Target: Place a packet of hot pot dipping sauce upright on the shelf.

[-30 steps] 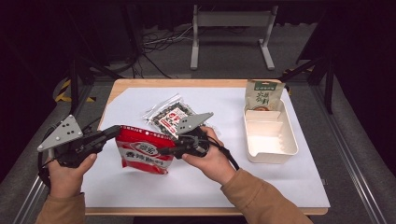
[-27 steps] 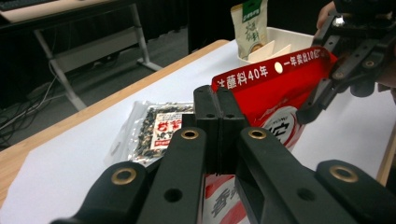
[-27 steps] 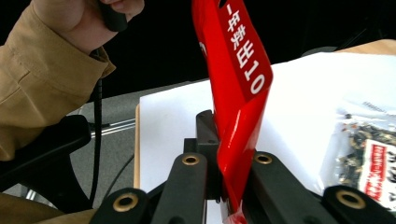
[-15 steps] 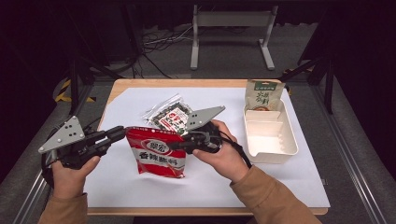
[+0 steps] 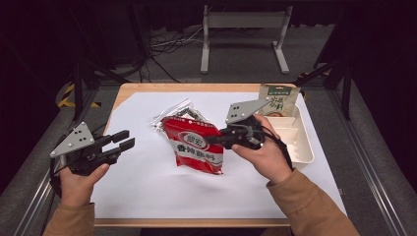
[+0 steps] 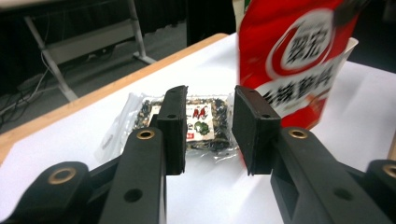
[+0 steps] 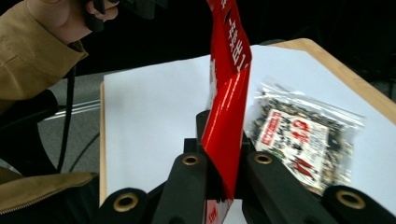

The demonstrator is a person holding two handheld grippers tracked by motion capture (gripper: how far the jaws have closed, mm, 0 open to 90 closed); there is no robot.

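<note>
A red snack bag (image 5: 194,145) with a white oval label hangs above the white table sheet, held by its right edge in my right gripper (image 5: 212,139). In the right gripper view the jaws are shut on the red snack bag (image 7: 227,100), which runs edge-on between them. My left gripper (image 5: 124,140) stands open at the table's left, apart from the bag, with nothing between its pads (image 6: 173,128). In the left gripper view the red snack bag (image 6: 292,60) hangs at the upper right, beyond the jaws.
A clear bag of dark seeds (image 5: 172,116) lies flat behind the red bag, and is the clear bag (image 6: 208,123) (image 7: 299,135) in both gripper views. A white divided tray (image 5: 297,142) stands at the right with a green packet (image 5: 276,100) leaning at its far end.
My left gripper has let go of the red bag and drawn back left, open. My right gripper has carried the bag up and to the right, now holding it alone.
</note>
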